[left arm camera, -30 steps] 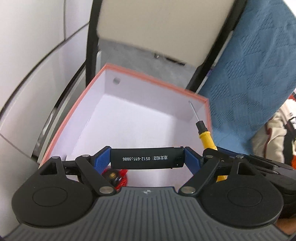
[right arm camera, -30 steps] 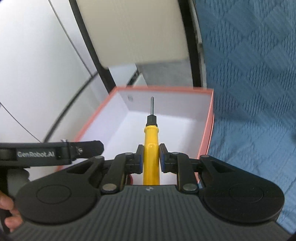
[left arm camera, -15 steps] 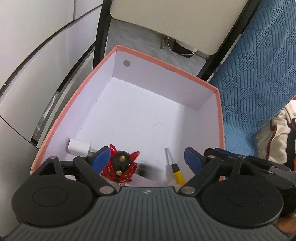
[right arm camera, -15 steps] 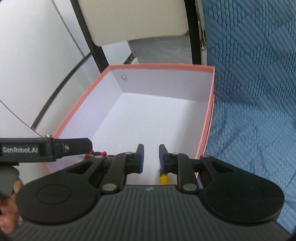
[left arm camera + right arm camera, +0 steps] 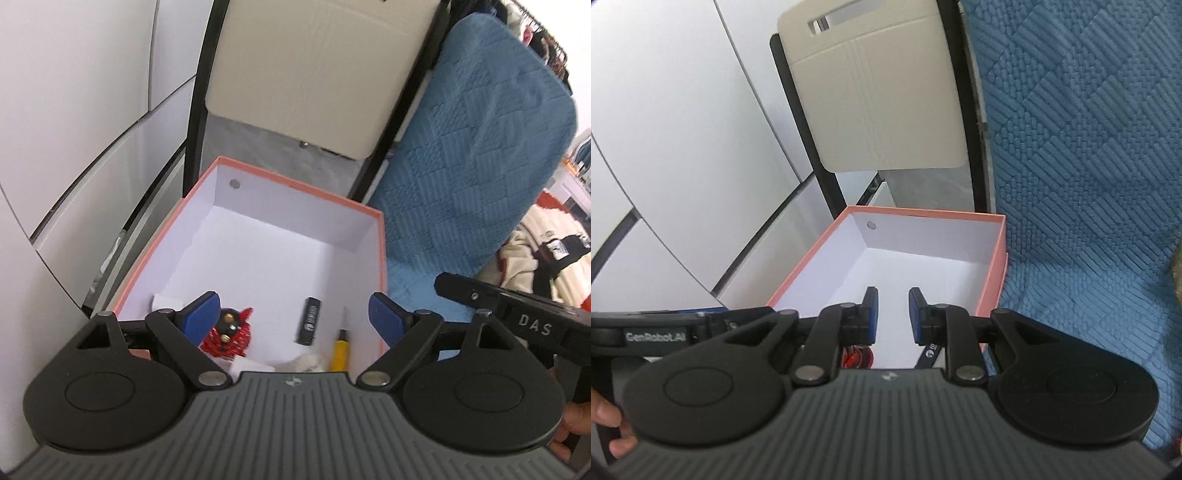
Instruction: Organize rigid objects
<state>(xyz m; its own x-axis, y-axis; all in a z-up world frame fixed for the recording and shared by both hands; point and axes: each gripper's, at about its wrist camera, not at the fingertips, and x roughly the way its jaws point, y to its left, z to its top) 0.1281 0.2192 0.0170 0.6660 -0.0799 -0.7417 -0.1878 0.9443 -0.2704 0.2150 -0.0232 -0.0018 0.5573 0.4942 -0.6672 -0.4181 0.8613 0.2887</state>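
Inside, box [image 5: 373, 229] holds black bar [image 5: 309, 326], yellow screwdriver [image 5: 340, 352], red figure [image 5: 231, 332], white pieces. Left tool [image 5: 291, 317] gapes wide, empty, above it; right tool [image 5: 891, 312] narrowly parted, empty.

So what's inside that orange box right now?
Inside the orange box: a black stick, a yellow screwdriver, a red and black toy and some white pieces. The gripper body covers the box's near end.
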